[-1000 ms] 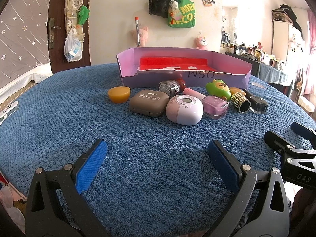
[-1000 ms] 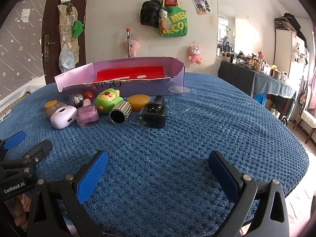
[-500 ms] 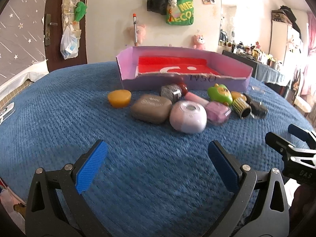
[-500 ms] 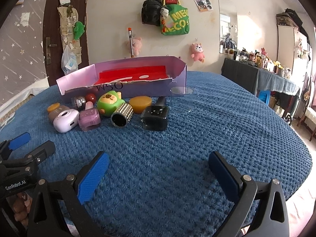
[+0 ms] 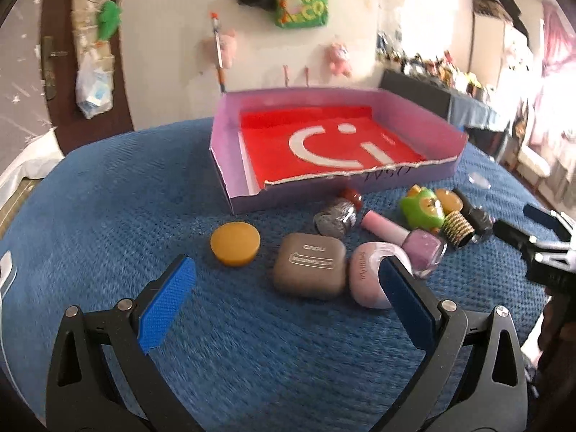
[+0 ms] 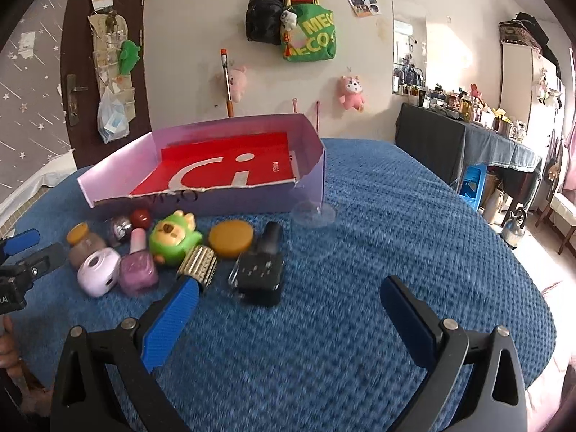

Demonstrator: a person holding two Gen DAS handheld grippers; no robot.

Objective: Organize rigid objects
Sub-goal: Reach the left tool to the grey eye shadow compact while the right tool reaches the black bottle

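A purple box [image 5: 230, 165] [image 6: 252, 199] with a red floor stands at the back of the blue cloth. Before it lie small items: an orange disc [image 5: 235, 244], a brown case [image 5: 310, 265], a pale pink round case [image 5: 367, 280] [image 6: 98, 275], a purple bottle [image 5: 423, 253] [image 6: 138, 273], a green toy [image 5: 423, 210] [image 6: 172, 239], a studded cap [image 6: 198, 268], a black bottle [image 6: 261, 277]. My left gripper [image 5: 288, 302] hovers open over the brown case. My right gripper [image 6: 288, 324] is open, just short of the black bottle.
The round table's blue cloth [image 6: 396, 252] stretches bare to the right of the items. A clear round lid [image 6: 313, 212] lies by the box's right corner. A second orange disc [image 6: 230, 239] sits beside the green toy. A dark side table [image 6: 468, 151] stands far right.
Both grippers have risen and moved forward toward the items, and both views now look down into the box. The items have not moved.
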